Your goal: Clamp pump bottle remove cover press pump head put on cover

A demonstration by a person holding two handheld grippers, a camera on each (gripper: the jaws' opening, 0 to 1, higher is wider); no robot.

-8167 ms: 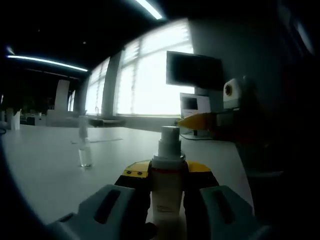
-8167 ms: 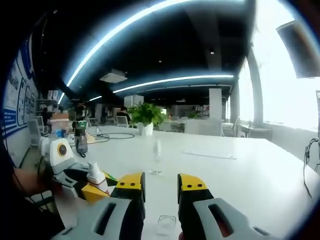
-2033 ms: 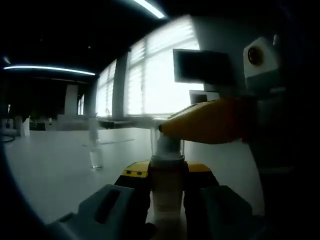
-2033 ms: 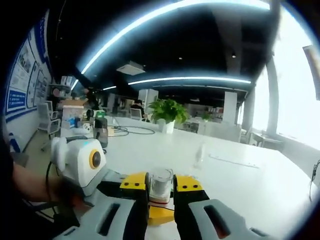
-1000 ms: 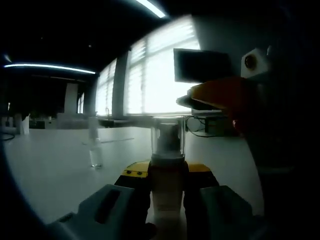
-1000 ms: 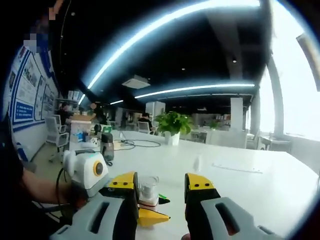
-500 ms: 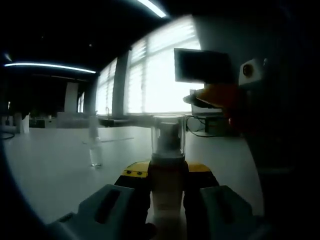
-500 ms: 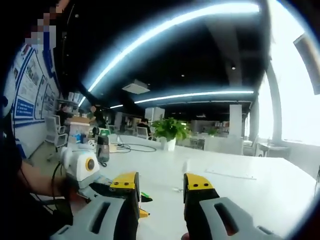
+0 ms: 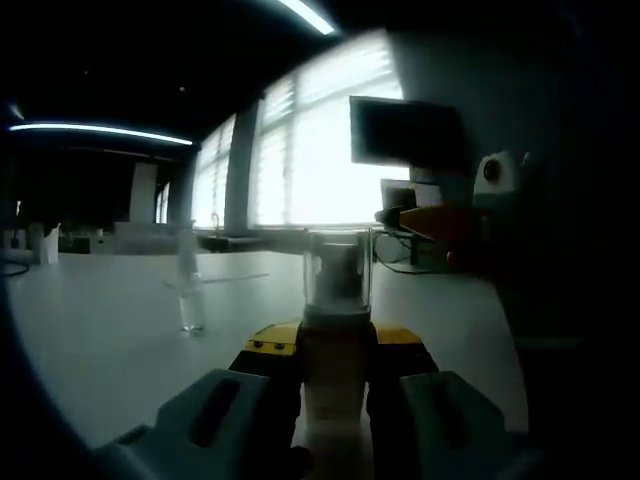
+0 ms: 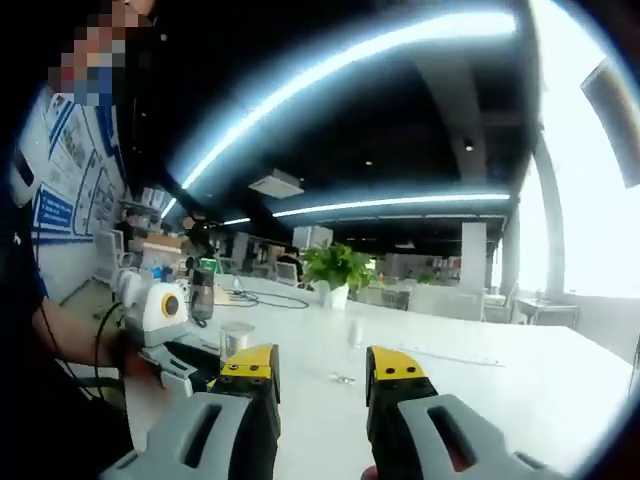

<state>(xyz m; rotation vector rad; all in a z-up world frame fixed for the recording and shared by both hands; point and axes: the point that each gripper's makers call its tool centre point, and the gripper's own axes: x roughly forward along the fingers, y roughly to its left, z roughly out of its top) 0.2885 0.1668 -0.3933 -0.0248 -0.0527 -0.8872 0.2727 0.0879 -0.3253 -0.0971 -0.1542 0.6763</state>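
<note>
My right fingers (image 10: 255, 372) are now backing away open and empty, my left gripper (image 9: 335, 345) clamping the bottle (image 9: 334, 375), its cover (image 9: 338, 272) replaced, task near done.

Left gripper (image 9: 335, 365) jaws closed tight on something upright between them; right gripper (image 10: 320, 375) jaws parted, nothing between, raised off to the right of the left gripper, well apart.
</note>
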